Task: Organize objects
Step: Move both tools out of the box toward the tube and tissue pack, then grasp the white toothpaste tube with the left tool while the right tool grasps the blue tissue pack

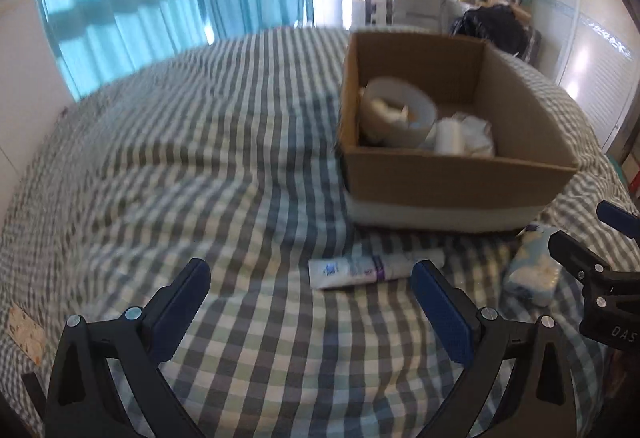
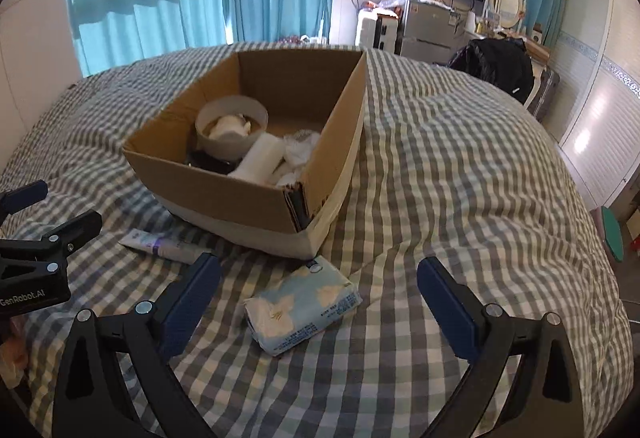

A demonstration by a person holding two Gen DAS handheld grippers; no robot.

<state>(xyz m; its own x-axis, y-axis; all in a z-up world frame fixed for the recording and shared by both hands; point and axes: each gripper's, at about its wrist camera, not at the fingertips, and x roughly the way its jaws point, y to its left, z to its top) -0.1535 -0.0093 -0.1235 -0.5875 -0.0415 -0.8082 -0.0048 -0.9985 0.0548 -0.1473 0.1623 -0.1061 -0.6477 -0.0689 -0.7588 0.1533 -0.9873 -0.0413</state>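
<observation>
Both grippers, left gripper and right gripper, stand spread wide, grasping nothing. Tissue pack lies centre frame on the bedspread. Tube lies lower centre, just before the cardboard box.

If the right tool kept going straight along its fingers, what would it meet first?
Most likely the blue tissue pack, lying on the checked bedspread between the open fingers of the right tool. The cardboard box sits just behind it. Depth is hard to judge through the fisheye.
</observation>
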